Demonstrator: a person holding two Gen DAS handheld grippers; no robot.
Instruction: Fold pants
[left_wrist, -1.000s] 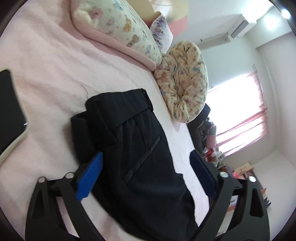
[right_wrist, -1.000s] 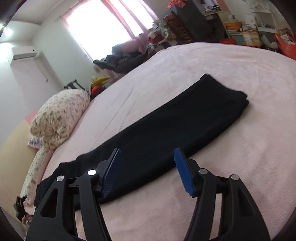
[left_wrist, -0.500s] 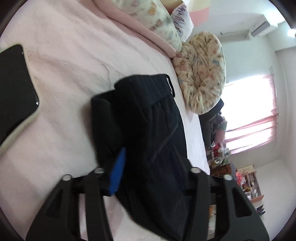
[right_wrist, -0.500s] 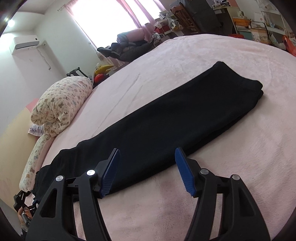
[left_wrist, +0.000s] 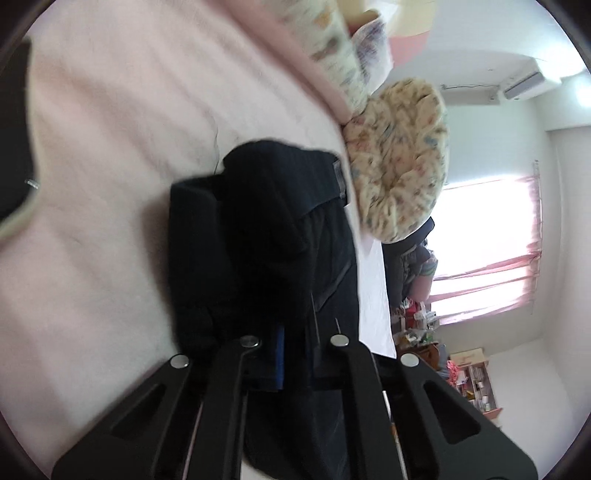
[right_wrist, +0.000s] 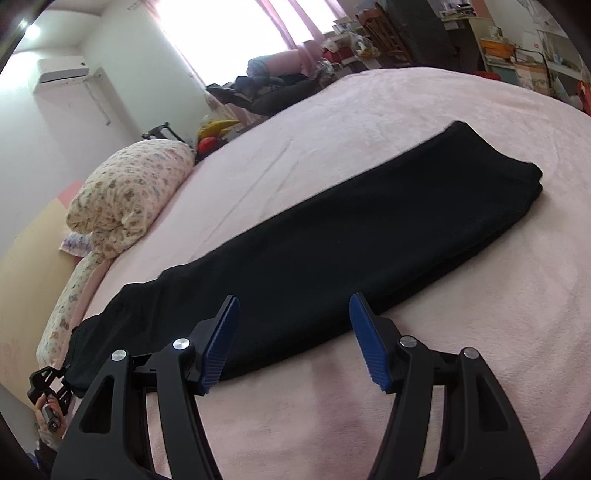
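A pink bedspread (right_wrist: 424, 369) covers the bed, with a floral rolled quilt (right_wrist: 129, 195) at its far edge — beside it a floral pillow (left_wrist: 332, 48). An air conditioner (right_wrist: 61, 70) hangs on the white wall near the pink-curtained window (left_wrist: 487, 236); cluttered shelves (right_wrist: 517, 55) stand beyond — a dark phone-like slab (left_wrist: 13, 140) lies on the bedspread.

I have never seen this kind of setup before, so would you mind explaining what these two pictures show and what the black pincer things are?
There is no robot here: a person holds a two-finger gripper in each hand, and each one carries a wide-angle camera looking forward along its fingers. That is why both pictures look curved.

One picture is from the left gripper. Its fingers are shut on the waistband end of the black pants.

The other picture is from the right gripper, which is open and hovers just above the near edge of the same pants, gripping nothing.

The pants lie stretched out on a pink bed cover. Floral pillows sit at the head of the bed. The job is to fold the pants.
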